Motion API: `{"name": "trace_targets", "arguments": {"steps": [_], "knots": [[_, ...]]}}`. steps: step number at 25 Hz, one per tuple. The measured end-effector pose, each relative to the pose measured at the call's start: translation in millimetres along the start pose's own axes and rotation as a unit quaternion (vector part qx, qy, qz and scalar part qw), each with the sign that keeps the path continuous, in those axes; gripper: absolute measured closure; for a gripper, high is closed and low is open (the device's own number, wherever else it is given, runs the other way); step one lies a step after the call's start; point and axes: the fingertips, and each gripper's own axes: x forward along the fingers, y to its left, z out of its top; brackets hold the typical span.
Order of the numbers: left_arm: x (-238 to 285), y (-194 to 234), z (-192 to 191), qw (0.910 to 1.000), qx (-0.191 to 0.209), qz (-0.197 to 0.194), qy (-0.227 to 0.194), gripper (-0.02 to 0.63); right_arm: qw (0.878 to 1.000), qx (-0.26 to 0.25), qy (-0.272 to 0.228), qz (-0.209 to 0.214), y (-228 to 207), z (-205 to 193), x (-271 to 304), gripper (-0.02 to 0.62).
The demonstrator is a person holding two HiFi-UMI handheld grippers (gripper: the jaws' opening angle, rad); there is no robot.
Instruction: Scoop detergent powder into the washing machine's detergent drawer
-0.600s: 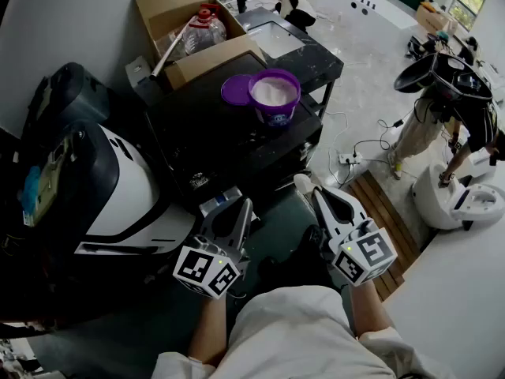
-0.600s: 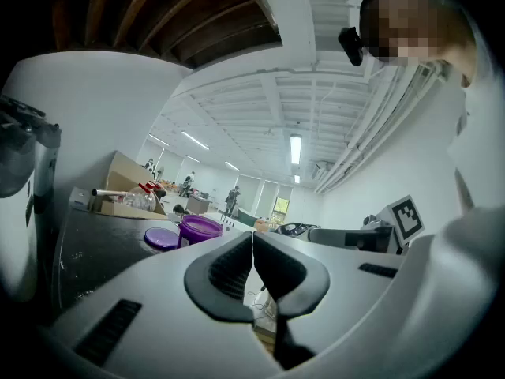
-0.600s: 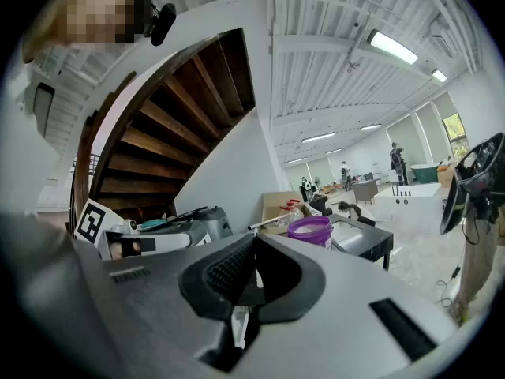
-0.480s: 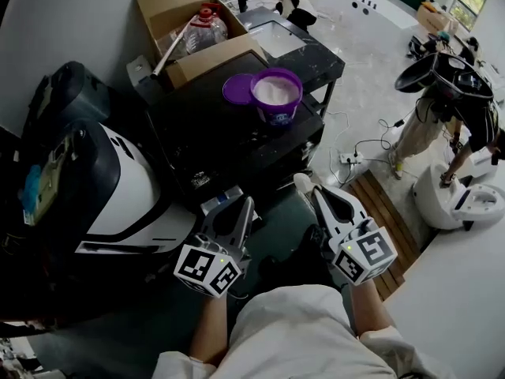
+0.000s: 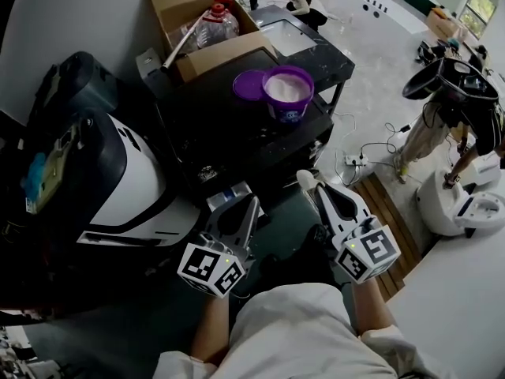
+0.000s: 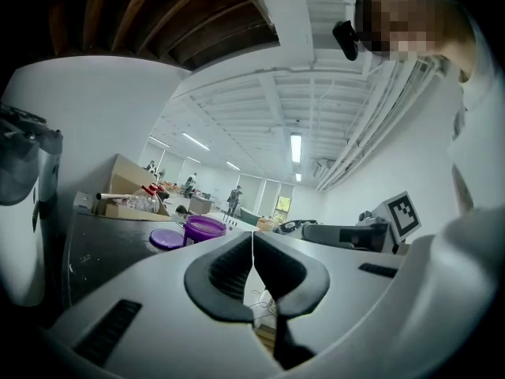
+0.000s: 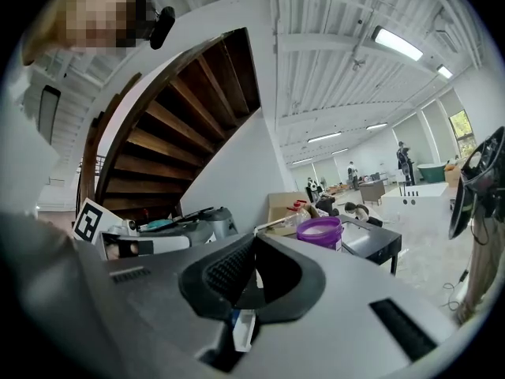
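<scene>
Nearest to the person, both tools are held low in front of the body. The left gripper has its jaws pressed together with nothing between them, and the right gripper is closed and empty in the same way. Both are well apart from the purple tub of detergent powder, which stands open on the black table with its lid lying just beside it. I see no scoop in any view, so I think the scooping has not begun. The danger, as I judge it, is the open tub: it stands near the far right side of the table, and a closed gripper that comes in carelessly could push it over and spill the powder. The powder must also be carried across to the white and black machine at the left, probably the washer, and some could fall on the way. I cannot make out its drawer. Behind the tub is a cardboard box holding a bottle. Farther off, cables cross the pale floor, a person stands at the right, and a bathtub is at the back.
</scene>
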Motion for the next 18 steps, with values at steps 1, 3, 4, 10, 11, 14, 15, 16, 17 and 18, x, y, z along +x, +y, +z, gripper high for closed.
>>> {"name": "trace_targets", "arguments": {"steps": [1,3,4,10,11,14,15,16,17,18], "knots": [[-0.8,-0.2,-0.5,1.0000,0.001,0.001,0.000,0.586,1.000,0.000,0.000,0.002,0.4,-0.2,0.0,0.586],[-2.3,-0.1,-1.0,1.0000,0.003,0.003,-0.001,0.586,1.000,-0.003,0.001,0.010,3.0,-0.6,0.2,0.586],[-2.7,0.2,-1.2,1.0000,0.003,0.004,-0.001,0.586,1.000,-0.005,0.003,0.014,4.6,-1.0,0.7,0.586],[-0.1,-3.7,-4.7,1.0000,-0.001,-0.003,0.001,0.586,0.999,-0.012,0.019,0.030,4.8,-4.1,6.4,0.586],[1.5,-4.2,-4.4,1.0000,0.000,-0.003,0.001,0.586,0.999,-0.012,0.022,0.035,4.7,-3.7,7.8,0.588],[8.8,-1.7,-2.0,1.0000,-0.004,0.006,-0.001,0.586,0.998,-0.018,0.030,0.050,4.1,-1.9,13.0,0.597],[11.5,-0.3,-1.0,0.9999,-0.005,0.010,-0.002,0.586,0.998,-0.021,0.032,0.055,2.7,-1.2,15.0,0.597],[14.3,0.4,-0.1,0.9999,-0.005,0.013,-0.003,0.586,0.997,-0.024,0.034,0.058,0.6,-0.4,16.8,0.597],[17.3,0.2,0.8,0.9999,-0.005,0.015,-0.003,0.586,0.997,-0.027,0.035,0.062,-2.2,0.6,18.5,0.597],[20.4,-0.7,1.5,0.9999,-0.002,0.014,-0.003,0.586,0.997,-0.027,0.036,0.064,-5.6,1.9,20.2,0.597]]}}
